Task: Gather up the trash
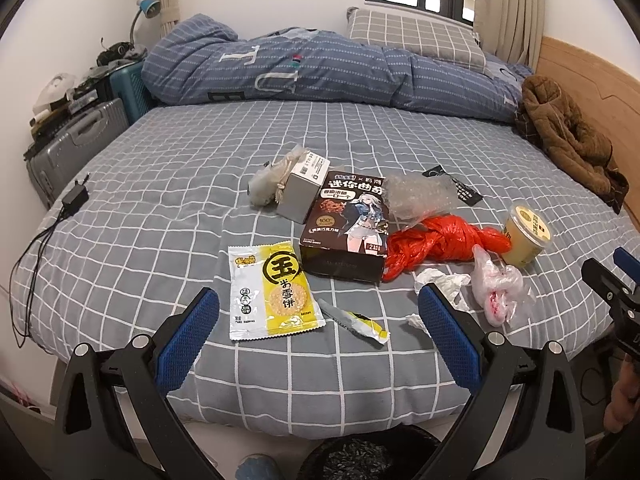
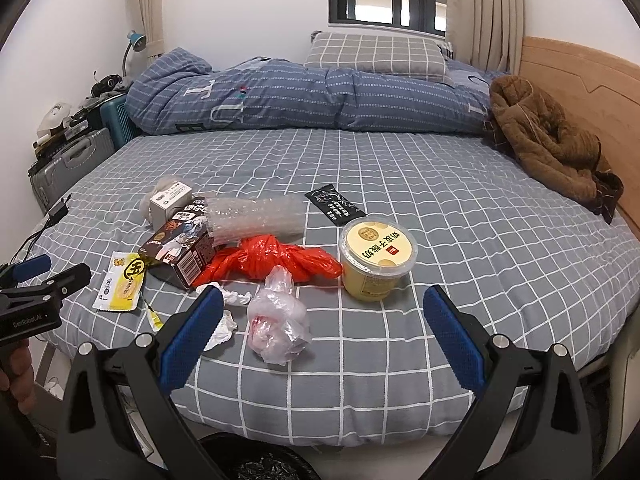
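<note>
the bed (image 1: pixel 168 152) in its grey checked sheet carries all the trash in a loose cluster near the front edge. biggest is the dark snack box (image 1: pixel 348 226), with a small white carton (image 1: pixel 302 190) leaning just beside it and bubble wrap (image 2: pixel 256 216) lying partly over it. touching the box is a knotted red bag (image 2: pixel 276 260), then the yellow yogurt tub (image 2: pixel 376 256) standing upright, a clear plastic bag (image 2: pixel 278 322), the yellow cracker packet (image 1: pixel 270 292), a black wrapper (image 2: pixel 334 204), crumpled tissue (image 1: pixel 442 280) and a small torn strip (image 1: pixel 356 320).

the left gripper (image 1: pixel 318 336) hovers at the bed's edge with its blue pads wide apart, gripping nothing. the right gripper (image 2: pixel 322 338) is equally wide apart and empty, the clear bag between its fingers from this view.

a dark bin (image 2: pixel 256 460) below the bed edge is cut off by the frame, contents hard to make out.
</note>
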{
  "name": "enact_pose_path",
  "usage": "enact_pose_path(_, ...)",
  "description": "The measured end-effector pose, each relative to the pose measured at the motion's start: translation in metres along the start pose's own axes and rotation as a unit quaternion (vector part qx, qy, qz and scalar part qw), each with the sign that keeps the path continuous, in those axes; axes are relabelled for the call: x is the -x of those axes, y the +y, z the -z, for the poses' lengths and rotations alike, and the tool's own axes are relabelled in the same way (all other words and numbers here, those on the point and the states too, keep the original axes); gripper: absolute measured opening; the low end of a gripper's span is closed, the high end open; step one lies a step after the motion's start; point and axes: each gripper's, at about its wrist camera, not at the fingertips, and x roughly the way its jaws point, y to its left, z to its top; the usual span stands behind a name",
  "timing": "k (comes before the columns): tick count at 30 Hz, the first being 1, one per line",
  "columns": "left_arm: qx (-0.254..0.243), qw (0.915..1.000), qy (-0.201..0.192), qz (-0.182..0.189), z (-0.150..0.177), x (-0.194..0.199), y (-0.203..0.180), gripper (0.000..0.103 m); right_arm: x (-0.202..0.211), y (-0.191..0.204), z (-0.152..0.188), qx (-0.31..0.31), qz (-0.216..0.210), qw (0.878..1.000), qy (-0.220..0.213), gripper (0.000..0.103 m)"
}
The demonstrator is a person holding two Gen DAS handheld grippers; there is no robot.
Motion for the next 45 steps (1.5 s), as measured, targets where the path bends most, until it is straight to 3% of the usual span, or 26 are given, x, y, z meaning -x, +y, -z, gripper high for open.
enact_pose_path(45, -0.004, 1.0000, -0.001, 0.000, -0.0006, -0.0002, -0.0034, 0.097, -0.0035, 0.0061, -0.0004, 0.010, 0.001, 1.000, 0.000, 0.096)
